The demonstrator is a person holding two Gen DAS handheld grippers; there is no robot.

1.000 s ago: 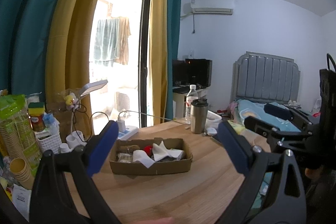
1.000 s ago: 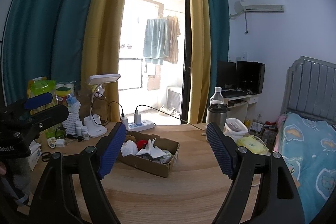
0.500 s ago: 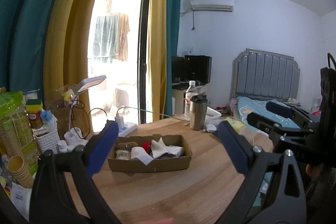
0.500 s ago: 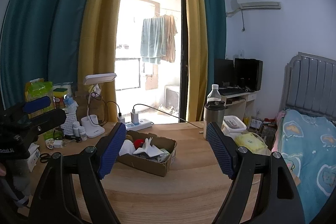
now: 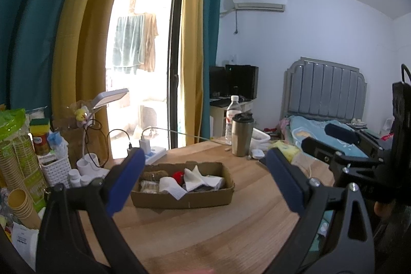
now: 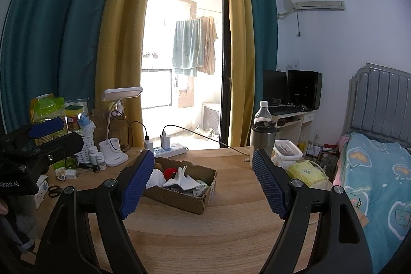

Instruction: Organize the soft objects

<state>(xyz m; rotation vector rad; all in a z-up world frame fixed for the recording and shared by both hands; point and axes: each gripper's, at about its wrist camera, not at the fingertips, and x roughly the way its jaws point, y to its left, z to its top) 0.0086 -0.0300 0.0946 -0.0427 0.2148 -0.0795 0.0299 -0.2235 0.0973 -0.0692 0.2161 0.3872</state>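
A shallow cardboard box (image 5: pixel 185 199) sits on the wooden table (image 5: pixel 205 230); it also shows in the right wrist view (image 6: pixel 190 202). It holds soft things: white cloths (image 5: pixel 200 177), a red ball (image 5: pixel 177 175) and a brown plush (image 5: pixel 154 174). The white cloth (image 6: pixel 181 179) and red ball (image 6: pixel 169 172) show in the right view too. My left gripper (image 5: pixel 203 179) is open and empty, held above the table short of the box. My right gripper (image 6: pixel 203 181) is open and empty, to the right of the left one.
A steel tumbler (image 5: pixel 241 135) and a water bottle (image 5: pixel 233 117) stand behind the box. A desk lamp (image 6: pixel 115 120), a power strip (image 6: pixel 167 148), small bottles and snack packs crowd the table's left side. A yellow packet (image 6: pixel 305 170) lies right. A bed (image 6: pixel 372 171) is beyond.
Both grippers have risen and tipped slightly, so the box sits a little lower and nearer in both views. Both stay open. Nothing on the table moved.
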